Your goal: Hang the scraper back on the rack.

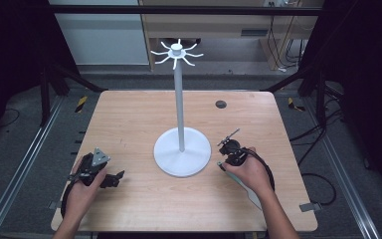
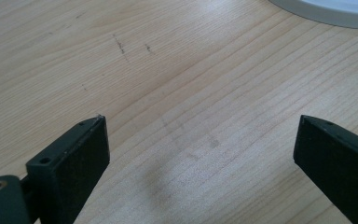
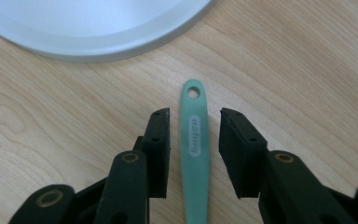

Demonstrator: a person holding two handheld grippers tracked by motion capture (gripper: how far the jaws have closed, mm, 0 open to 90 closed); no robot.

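Note:
A teal utensil handle (image 3: pixel 195 182) with a hanging hole at its tip lies flat on the wooden table (image 1: pixel 129 124). My right gripper (image 3: pixel 195 123) straddles it, one black jaw on each side with a small gap to the handle, so it is open. From above, that gripper (image 1: pixel 225 160) sits just right of the white stand's round base (image 1: pixel 171 159), and the utensil's pale end (image 1: pixel 251 197) sticks out under the hand. My left gripper (image 1: pixel 113 179) rests at the table's front left, its jaws (image 2: pixel 200 140) wide open over bare wood.
The white stand's thin pole (image 1: pixel 179 99) rises from the table's middle to a crown of several hooks (image 1: pixel 177 52). A dark round grommet (image 1: pixel 221 104) sits near the far edge. The base rim (image 3: pixel 121 49) lies just beyond the handle's tip.

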